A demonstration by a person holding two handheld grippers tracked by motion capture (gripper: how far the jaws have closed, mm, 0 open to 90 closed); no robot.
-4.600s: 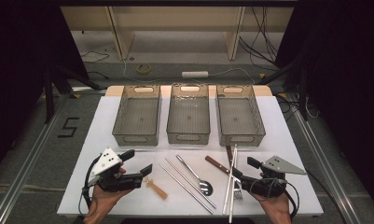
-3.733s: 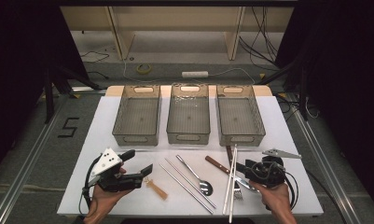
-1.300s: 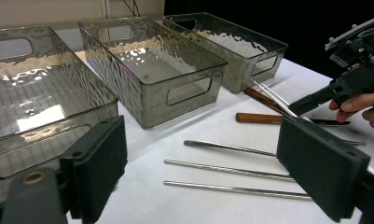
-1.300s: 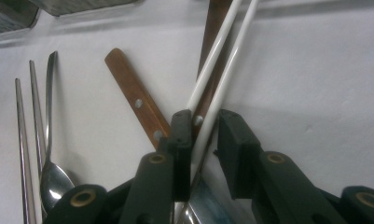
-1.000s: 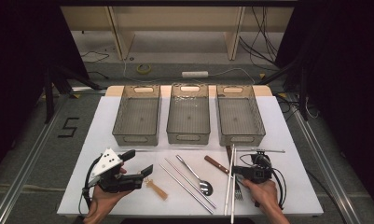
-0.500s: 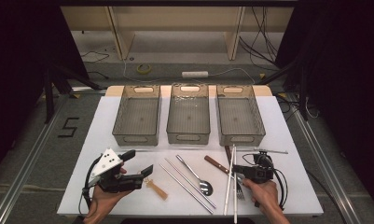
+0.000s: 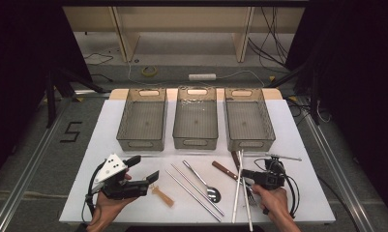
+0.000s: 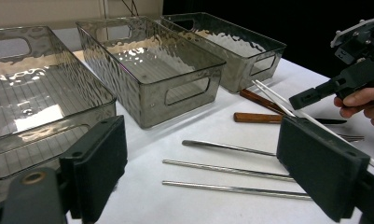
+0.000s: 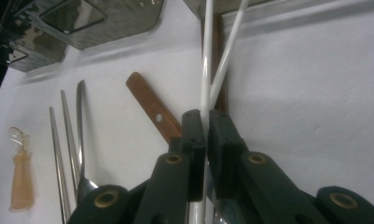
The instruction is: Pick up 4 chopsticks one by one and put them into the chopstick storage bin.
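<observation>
My right gripper (image 7: 245,175) lies on its side at the front right of the table, jaws pointing left. They have just been closing and now pinch one white chopstick (image 9: 204,79) of a crossed pair (image 7: 238,193). In the right gripper view my gripper (image 9: 204,122) has its pads tight on that stick, with the second white chopstick (image 9: 231,44) slanting off to the right. My left gripper (image 7: 144,167) rests in the hand at the front left, open and holding nothing. In its own view my left gripper (image 8: 210,170) has wide-apart pads (image 8: 98,163).
Three clear grey bins (image 7: 142,140) (image 7: 196,141) (image 7: 252,141) stand in a row at the back. Two metal chopsticks (image 7: 194,189), a spoon (image 7: 203,181), a wooden-handled knife (image 7: 224,170), a fork (image 7: 251,195) and a small tan spoon (image 7: 162,196) lie at the front.
The right gripper has rolled onto its side, moved left onto the white chopsticks and closed on one. The stick's near end has shifted slightly. The left gripper has stayed still.
</observation>
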